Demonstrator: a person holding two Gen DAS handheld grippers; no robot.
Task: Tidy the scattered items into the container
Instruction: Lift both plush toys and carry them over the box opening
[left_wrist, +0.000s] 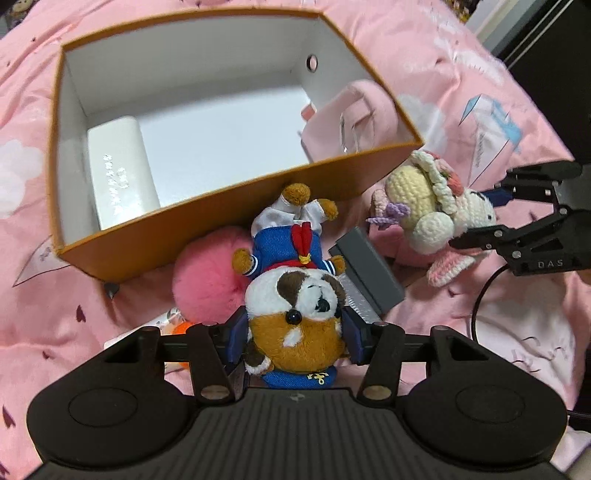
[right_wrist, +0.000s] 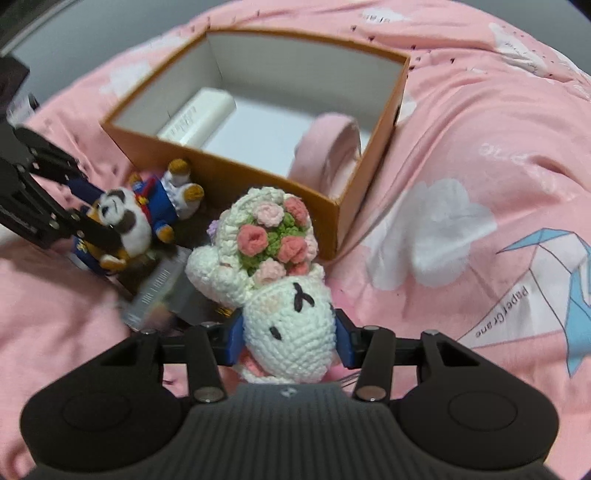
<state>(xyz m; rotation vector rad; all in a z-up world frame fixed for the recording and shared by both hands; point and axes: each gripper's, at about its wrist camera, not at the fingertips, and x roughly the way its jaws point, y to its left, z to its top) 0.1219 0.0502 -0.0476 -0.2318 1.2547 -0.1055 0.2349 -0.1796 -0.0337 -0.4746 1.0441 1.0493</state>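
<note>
Left gripper (left_wrist: 295, 338) clamps the sailor plush dog (left_wrist: 295, 295) at lower centre; right gripper (right_wrist: 290, 334) clamps the crocheted bunny (right_wrist: 284, 325), orange box (right_wrist: 236, 177) above.

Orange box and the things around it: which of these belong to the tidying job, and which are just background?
Part of the job:
- orange box, the container
- sailor plush dog, in the left tongs
- crochet bunny, in the right tongs
- pink pompom
- grey box
- already inside: white case, pink pouch

Just lying about:
- pink bedsheet
- black cable
</note>
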